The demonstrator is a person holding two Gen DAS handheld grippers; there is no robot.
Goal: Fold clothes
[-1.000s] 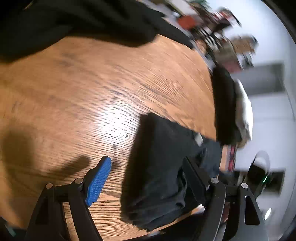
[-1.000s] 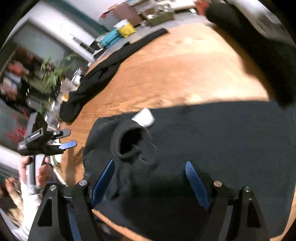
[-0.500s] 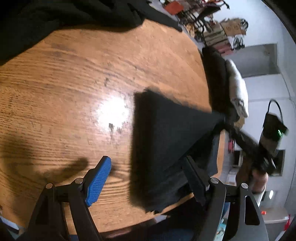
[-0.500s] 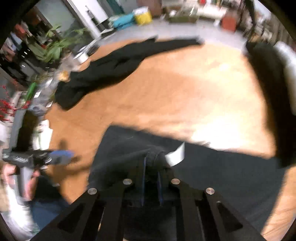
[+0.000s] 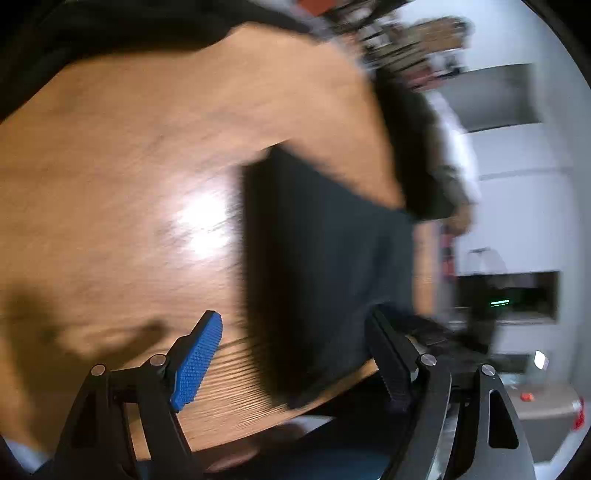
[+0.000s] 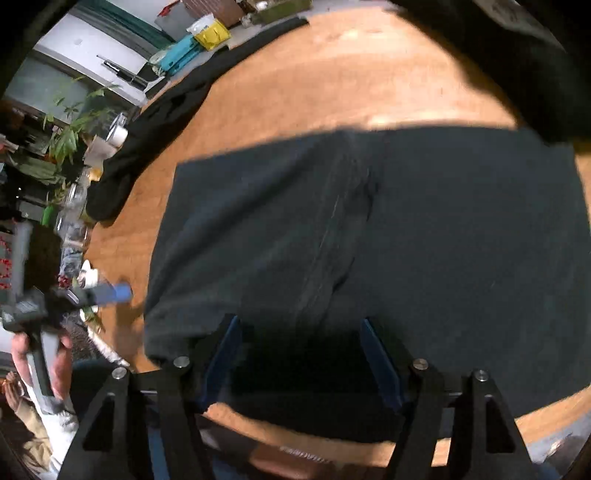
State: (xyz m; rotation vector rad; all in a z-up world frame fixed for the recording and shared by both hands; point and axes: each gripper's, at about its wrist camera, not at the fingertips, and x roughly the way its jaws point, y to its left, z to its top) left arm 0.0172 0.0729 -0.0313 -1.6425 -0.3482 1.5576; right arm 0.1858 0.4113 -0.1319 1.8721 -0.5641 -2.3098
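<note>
A dark grey garment [image 6: 369,240] lies folded flat on the round wooden table [image 6: 332,74], near its front edge. My right gripper [image 6: 299,332] hovers open just above the garment's near edge, with nothing between its fingers. In the blurred left wrist view the same garment [image 5: 325,258] shows as a dark rectangle at the table's [image 5: 110,184] edge. My left gripper [image 5: 291,328] is open beside the garment's corner, one blue pad over bare wood. In the right wrist view the left gripper [image 6: 110,293] is off the table's left side, held by a hand [image 6: 55,350].
A long black garment [image 6: 155,122] sprawls along the table's far left rim. A stack of folded dark and light clothes [image 5: 417,147] sits at the table's far side. More black cloth [image 5: 110,29] covers the back. Plants and clutter [image 6: 66,140] stand beyond the table.
My right gripper, shut on a bunched edge of the garment half a second ago, has opened. The garment now lies flat and smooth. The left gripper stayed open and shifted slightly.
</note>
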